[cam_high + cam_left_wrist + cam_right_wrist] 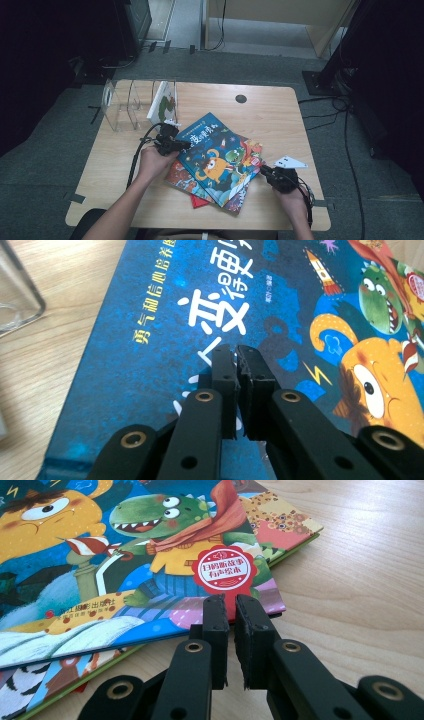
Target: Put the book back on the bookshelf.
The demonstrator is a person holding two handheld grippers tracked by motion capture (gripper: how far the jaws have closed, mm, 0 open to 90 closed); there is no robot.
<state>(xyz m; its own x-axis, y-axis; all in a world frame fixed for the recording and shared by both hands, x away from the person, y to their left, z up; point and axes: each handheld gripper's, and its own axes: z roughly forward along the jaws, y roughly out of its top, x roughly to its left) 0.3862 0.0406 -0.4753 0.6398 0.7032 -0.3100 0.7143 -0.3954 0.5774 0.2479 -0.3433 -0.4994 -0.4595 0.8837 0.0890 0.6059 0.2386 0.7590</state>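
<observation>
Centrally, the left gripper [176, 145] is hovering over the blue book [216, 155] (topmost of the stack), jaws closed on nothing; the right gripper [265, 171], lower right, is likewise closed, empty.

— Setting: looks like a lab or recording room, not a home.
— Evidence: lone wooden table [280, 107] on grey carpet [65, 120], black cables [345, 130] trailing over the floor, dark equipment stands [325, 75] around, tape marks [75, 197] at table edges.
</observation>
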